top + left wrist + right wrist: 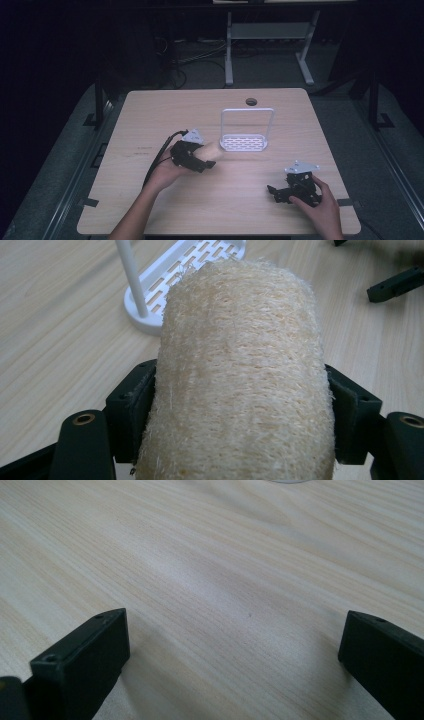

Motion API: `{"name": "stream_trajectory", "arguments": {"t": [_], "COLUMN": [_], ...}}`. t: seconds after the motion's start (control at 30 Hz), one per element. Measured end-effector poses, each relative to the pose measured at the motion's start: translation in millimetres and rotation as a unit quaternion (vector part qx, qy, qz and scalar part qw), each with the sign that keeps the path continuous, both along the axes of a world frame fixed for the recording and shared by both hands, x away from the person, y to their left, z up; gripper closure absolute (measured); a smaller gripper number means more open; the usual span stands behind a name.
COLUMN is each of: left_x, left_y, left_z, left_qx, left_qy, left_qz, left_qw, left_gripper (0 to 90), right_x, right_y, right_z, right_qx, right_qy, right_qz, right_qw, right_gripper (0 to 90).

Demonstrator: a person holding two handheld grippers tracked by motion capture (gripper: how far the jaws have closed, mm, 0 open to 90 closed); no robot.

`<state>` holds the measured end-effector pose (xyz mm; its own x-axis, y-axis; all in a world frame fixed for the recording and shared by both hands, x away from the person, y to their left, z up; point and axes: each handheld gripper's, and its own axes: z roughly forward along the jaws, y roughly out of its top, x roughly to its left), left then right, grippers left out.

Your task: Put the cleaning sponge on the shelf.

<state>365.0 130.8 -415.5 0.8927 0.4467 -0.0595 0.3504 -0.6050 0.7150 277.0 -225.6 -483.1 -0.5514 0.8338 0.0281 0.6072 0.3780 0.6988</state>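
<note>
The left gripper [207, 162] clamps a pale, fibrous loofah cylinder [240, 370] between its jaws just beside the white slotted plastic rack [245, 141], while the right gripper [277, 192] rests wide open, empty, on the light wooden table [150, 115].

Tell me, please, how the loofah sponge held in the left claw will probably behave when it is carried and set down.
The loofah sponge looks fibrous and airy, so it is probably light for its size. Its rough surface should resist slipping between the left claw's pads. Being rounded, it might roll a little on the table unless laid in the white rack.
</note>
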Motion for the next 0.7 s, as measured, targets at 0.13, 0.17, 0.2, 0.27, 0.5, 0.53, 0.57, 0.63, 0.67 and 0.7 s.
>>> {"name": "stream_trajectory", "arguments": {"t": [0.13,0.17,0.2,0.27,0.5,0.53,0.57,0.63,0.67,0.7], "left_x": [1.9,1.9,2.7,4.3,7.7,8.2,8.6,9.9,10.4,10.7], "left_y": [-6.5,-6.5,-8.6,-13.9,-26.3,-28.8,-30.5,-36.1,-38.2,-40.2], "left_z": [0.3,0.3,0.5,0.7,0.0,-0.1,-0.1,0.0,0.1,0.2], "left_qx": [-0.002,-0.002,-0.002,-0.005,-0.005,-0.006,-0.006,-0.007,-0.008,-0.008], "left_qy": [-0.001,-0.001,-0.001,-0.002,-0.004,-0.004,-0.005,-0.007,-0.006,-0.007], "left_qz": [-0.001,-0.001,-0.002,-0.002,-0.005,-0.005,-0.006,-0.008,-0.009,-0.009], "left_qw": [1.0000,1.0000,1.0000,1.0000,1.0000,1.0000,1.0000,0.9999,0.9999,0.9999], "left_gripper": [26.6,26.6,26.6,26.7,26.6,26.6,26.6,26.7,26.6,26.6], "right_x": [0.0,0.0,0.0,0.1,0.0,0.0,0.0,-0.1,-0.1,-0.1], "right_y": [0.0,0.0,0.0,0.0,0.0,0.0,0.0,0.1,0.1,0.1], "right_z": [0.0,0.0,-0.1,0.0,0.0,0.0,0.0,0.0,0.0,0.0], "right_qx": [0.000,0.000,0.000,0.000,0.000,0.000,0.000,0.000,0.000,0.000], "right_qy": [0.000,0.000,0.000,-0.001,0.000,0.000,0.000,0.001,0.001,0.001], "right_qz": [0.000,0.000,0.000,0.000,0.000,0.000,0.000,0.000,-0.001,-0.001], "right_qw": [1.0000,1.0000,1.0000,1.0000,1.0000,1.0000,1.0000,1.0000,1.0000,1.0000], "right_gripper": [0.0,0.0,0.0,0.0,0.0,0.0,0.0,0.0,0.0,0.0]}}
